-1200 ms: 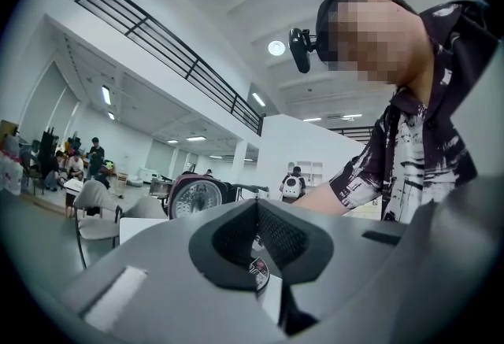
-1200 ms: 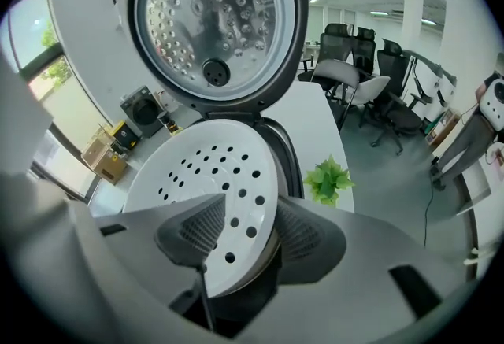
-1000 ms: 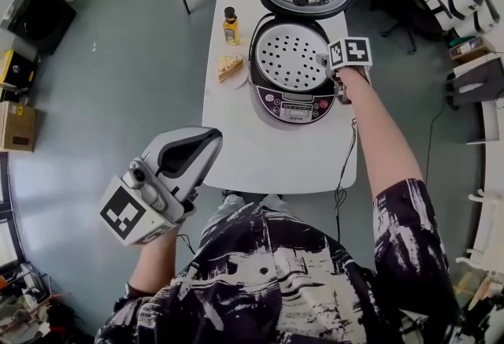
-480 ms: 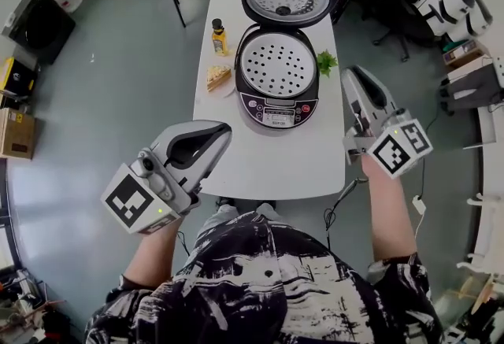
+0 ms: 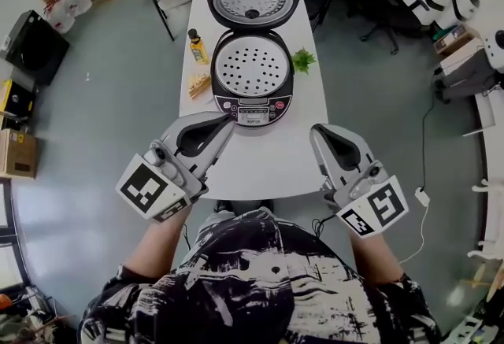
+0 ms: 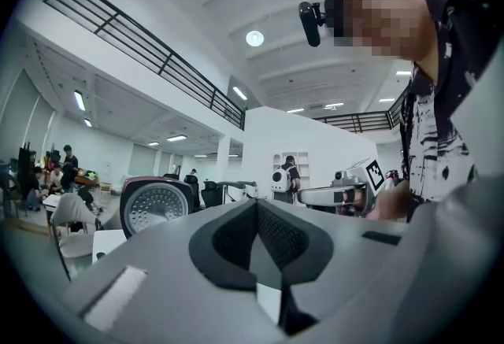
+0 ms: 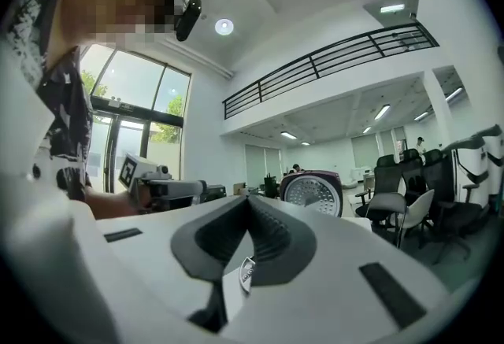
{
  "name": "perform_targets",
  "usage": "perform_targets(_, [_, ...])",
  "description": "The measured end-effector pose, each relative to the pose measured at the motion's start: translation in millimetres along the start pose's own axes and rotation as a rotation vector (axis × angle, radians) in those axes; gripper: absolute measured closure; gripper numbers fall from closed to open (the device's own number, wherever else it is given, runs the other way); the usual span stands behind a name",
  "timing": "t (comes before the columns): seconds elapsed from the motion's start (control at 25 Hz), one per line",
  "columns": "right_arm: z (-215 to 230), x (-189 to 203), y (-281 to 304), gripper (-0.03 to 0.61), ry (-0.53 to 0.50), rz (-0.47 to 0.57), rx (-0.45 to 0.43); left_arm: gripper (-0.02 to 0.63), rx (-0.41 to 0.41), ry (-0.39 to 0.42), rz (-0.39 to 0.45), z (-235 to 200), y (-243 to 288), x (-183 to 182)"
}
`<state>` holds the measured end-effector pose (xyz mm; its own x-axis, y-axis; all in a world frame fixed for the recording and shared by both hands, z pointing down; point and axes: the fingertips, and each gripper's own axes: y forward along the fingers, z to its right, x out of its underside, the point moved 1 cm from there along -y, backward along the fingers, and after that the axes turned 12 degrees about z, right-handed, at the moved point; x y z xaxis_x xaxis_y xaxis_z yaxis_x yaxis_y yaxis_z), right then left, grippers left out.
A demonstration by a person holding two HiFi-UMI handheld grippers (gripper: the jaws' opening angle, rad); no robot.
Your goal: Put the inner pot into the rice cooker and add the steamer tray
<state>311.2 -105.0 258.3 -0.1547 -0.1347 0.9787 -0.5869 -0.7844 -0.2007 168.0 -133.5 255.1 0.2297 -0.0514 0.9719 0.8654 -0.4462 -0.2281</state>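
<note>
The steamer tray (image 5: 250, 67) is seated in the rice cooker (image 5: 253, 107). The left gripper (image 5: 227, 124) and right gripper (image 5: 316, 133) are closed, empty, and best held clear.

R gripper (image 5: 316, 132) left the cooker (image 5: 253, 108). It had been at the cooker's right rim by the tray (image 5: 250, 65), then pulled back well short of cooker's front, off to the right. Its jaws went shut w/ nothing btwn them. L gripper (image 5: 227, 124) moved in from well short of cooker's front to just off its front-left corner. Greens (image 5: 303, 61) at cooker's right came into sight.
</note>
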Motion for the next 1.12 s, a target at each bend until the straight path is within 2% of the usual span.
perform_targets(0.4, [19.8, -15.6, -14.1, 0.581, -0.026, 0.031, 0.017, 0.609, -0.003, 0.0, 0.003, 16.6, 15.7, 1.2])
perform_targets(1.12, [13.1, -3.4, 10.3, 0.581, -0.022, 0.014, -0.019, 0.609, -0.033, -0.029, 0.002, 11.5, 2.9, 6.1])
